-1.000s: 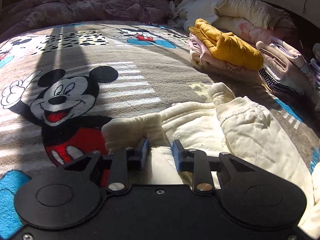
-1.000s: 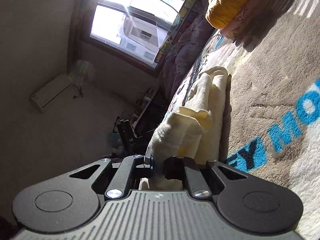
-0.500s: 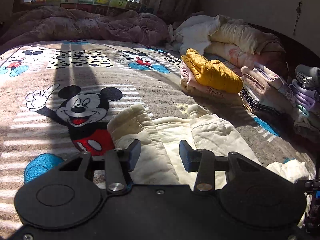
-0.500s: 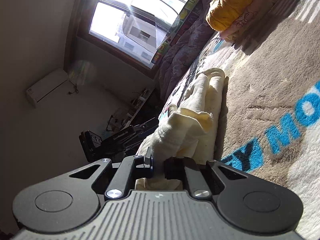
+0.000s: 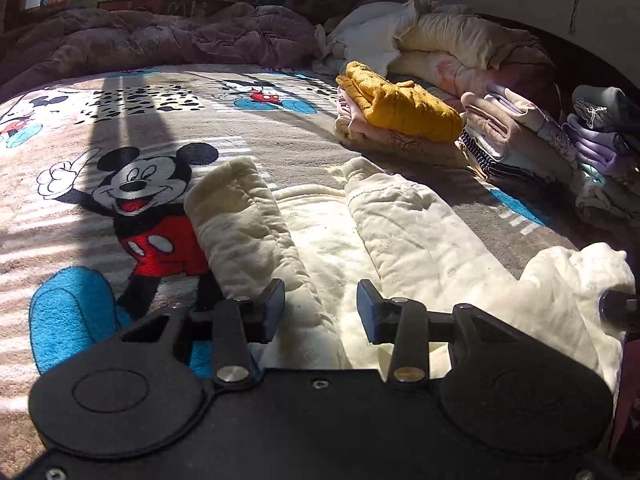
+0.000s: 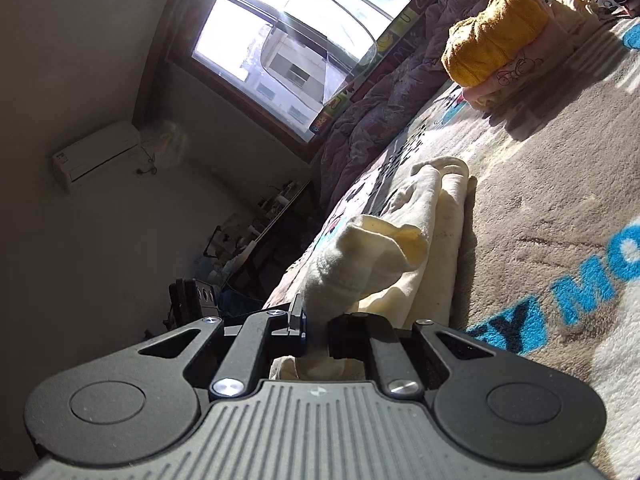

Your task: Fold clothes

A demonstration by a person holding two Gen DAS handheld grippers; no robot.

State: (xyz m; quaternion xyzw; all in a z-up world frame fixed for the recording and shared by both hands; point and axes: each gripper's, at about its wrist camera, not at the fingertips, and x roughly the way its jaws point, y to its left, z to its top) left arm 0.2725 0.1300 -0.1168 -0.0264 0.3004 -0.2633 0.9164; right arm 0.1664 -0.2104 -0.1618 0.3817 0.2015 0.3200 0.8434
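Note:
A cream quilted garment lies on the Mickey Mouse blanket, its two sleeves folded inward along the body. My left gripper hovers open just above its near end, nothing between the blue pads. At the right edge of the left wrist view a bunched cream corner rises. In the right wrist view my right gripper is shut on that cream garment, lifting a fold off the blanket.
Folded piles stand at the far right: a mustard sweater on pink clothes, then striped and lilac stacks. Rolled quilts and a purple duvet line the back. A window and wall unit show beyond the bed.
My left gripper let go of the left sleeve, opened wide and drew back toward me. The right gripper kept its hold and shifted only slightly.

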